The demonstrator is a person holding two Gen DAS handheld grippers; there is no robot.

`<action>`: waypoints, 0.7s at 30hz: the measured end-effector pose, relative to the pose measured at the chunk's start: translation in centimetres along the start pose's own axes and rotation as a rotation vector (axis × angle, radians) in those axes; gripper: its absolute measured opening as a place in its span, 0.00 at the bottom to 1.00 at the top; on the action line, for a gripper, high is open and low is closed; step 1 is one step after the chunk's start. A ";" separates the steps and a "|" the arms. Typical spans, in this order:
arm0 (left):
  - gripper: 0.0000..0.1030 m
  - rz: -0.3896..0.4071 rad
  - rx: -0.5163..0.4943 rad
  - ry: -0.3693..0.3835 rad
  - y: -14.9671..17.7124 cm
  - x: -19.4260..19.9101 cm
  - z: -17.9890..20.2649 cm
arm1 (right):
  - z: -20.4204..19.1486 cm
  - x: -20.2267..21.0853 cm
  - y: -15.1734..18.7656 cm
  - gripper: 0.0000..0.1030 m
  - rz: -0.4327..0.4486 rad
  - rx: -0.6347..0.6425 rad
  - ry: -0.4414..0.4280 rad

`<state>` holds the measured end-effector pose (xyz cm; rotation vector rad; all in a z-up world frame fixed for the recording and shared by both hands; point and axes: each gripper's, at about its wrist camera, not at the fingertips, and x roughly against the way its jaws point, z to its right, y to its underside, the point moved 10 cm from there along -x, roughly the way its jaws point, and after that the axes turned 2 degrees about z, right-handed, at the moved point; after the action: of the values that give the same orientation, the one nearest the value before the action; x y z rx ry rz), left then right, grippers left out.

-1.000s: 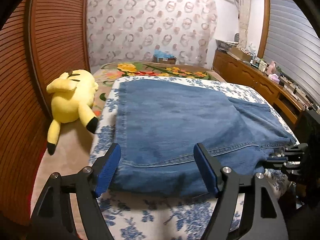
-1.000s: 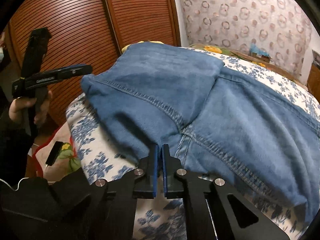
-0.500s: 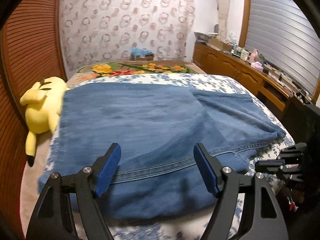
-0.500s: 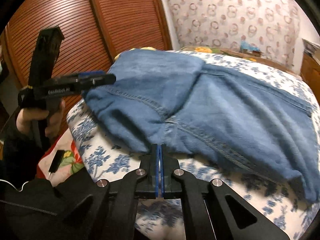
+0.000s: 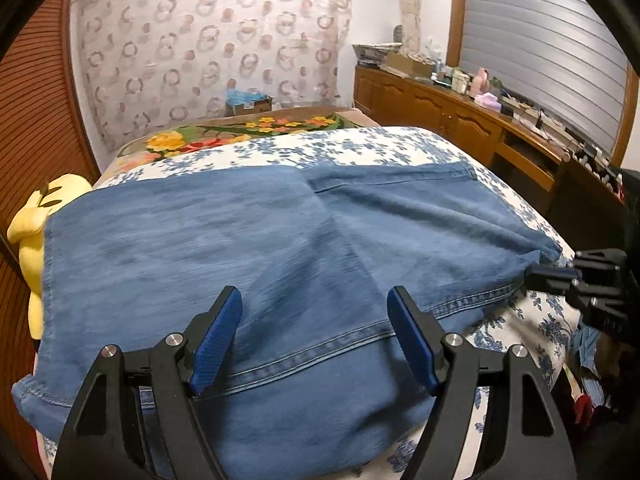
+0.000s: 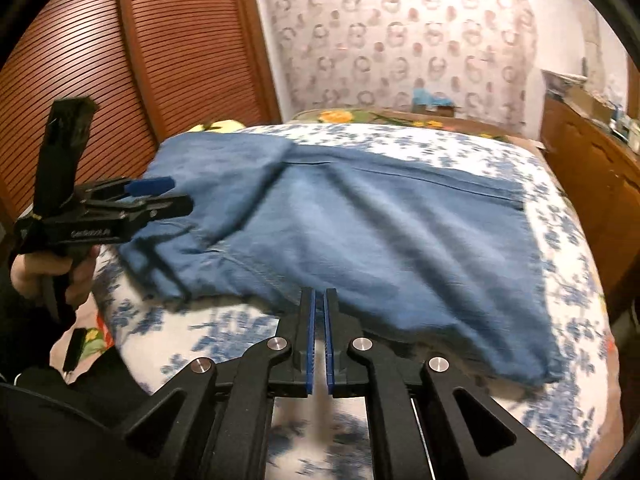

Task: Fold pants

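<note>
Two views. Left wrist: left gripper (image 5: 314, 332), fingers spread and empty, has swung across the near hem of the pants (image 5: 280, 264), now seen wider than a second ago. Right wrist: right gripper (image 6: 319, 336), fingers almost pressed together on nothing, has drawn back from that hem; both seem to be repositioning. Folded denim lies flat on the floral bedspread (image 6: 400, 136)

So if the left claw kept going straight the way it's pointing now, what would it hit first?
Most likely the folded blue denim pants spread on the blue floral bedspread. The left claw stands open, angled down over their near stitched seam, so the denim looks first in line, though depth is hard to judge.
</note>
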<state>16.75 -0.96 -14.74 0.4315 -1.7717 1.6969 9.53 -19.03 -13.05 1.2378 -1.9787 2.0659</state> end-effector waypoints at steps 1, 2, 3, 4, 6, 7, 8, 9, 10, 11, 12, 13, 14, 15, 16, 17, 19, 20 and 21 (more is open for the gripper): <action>0.74 -0.004 -0.006 0.001 -0.1 -0.2 0.5 | 0.6 0.1 0.2 0.05 0.002 -0.008 0.013; 0.74 -0.005 -0.010 0.002 -0.1 -0.2 0.7 | 0.8 0.5 0.3 0.06 0.003 -0.014 0.021; 0.74 -0.006 -0.012 0.001 -0.1 -0.3 0.9 | 1.1 0.7 0.4 0.06 0.005 -0.021 0.029; 0.74 -0.009 -0.014 0.001 -0.1 -0.4 1.0 | 1.5 1.0 0.5 0.07 0.006 -0.027 0.038; 0.74 -0.013 -0.017 0.003 -0.1 -0.6 1.3 | 2.3 1.6 0.4 0.08 0.009 -0.036 0.051; 0.74 -0.016 -0.017 0.003 -0.1 -0.7 1.3 | 2.7 1.8 0.5 0.13 0.008 -0.040 0.062; 0.74 -0.019 -0.018 0.002 -0.1 -0.8 1.4 | 3.2 2.1 0.6 0.24 0.007 -0.042 0.083; 0.74 -0.022 -0.020 0.003 0.0 -0.9 1.5 | 3.7 2.4 0.7 0.30 0.008 -0.046 0.106; 0.74 -0.026 -0.022 0.005 0.0 -1.2 1.6 | 4.2 2.6 0.8 0.32 0.012 -0.053 0.116; 0.74 -0.033 -0.024 0.008 0.2 -1.4 1.8 | 4.7 2.9 0.9 0.33 0.016 -0.065 0.118; 0.74 -0.040 -0.026 0.009 0.3 -1.6 1.9 | 5.1 3.1 0.9 0.33 0.018 -0.076 0.122; 0.74 -0.047 -0.029 0.009 0.5 -1.8 2.1 | 5.6 3.4 1.1 0.34 0.021 -0.085 0.133; 0.74 -0.056 -0.031 0.008 0.8 -2.1 2.2 | 5.9 3.9 1.1 0.34 0.026 -0.093 0.145; 0.74 -0.065 -0.034 0.007 1.1 -2.4 2.4 | 6.5 4.3 1.2 0.35 0.032 -0.104 0.152; 0.74 -0.072 -0.034 0.008 1.3 -2.7 2.5 | 7.1 4.6 1.3 0.35 0.037 -0.118 0.159; 0.74 -0.079 -0.033 0.011 1.5 -3.0 2.6 | 7.6 4.9 1.4 0.36 0.038 -0.126 0.166; 0.74 -0.089 -0.032 0.004 2.1 -3.5 2.8 | 8.7 5.3 1.7 0.37 0.037 -0.136 0.199; 0.75 -0.085 -0.036 -0.002 2.1 -3.6 2.9 | 9.0 5.4 1.8 0.37 0.033 -0.138 0.217; 0.75 -0.080 -0.041 -0.008 2.2 -3.5 3.0 | 9.4 5.5 2.0 0.37 0.027 -0.141 0.235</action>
<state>17.35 -4.29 -18.57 0.4851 -1.7680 1.6028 9.50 -30.16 -12.90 0.9023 -2.0013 1.9410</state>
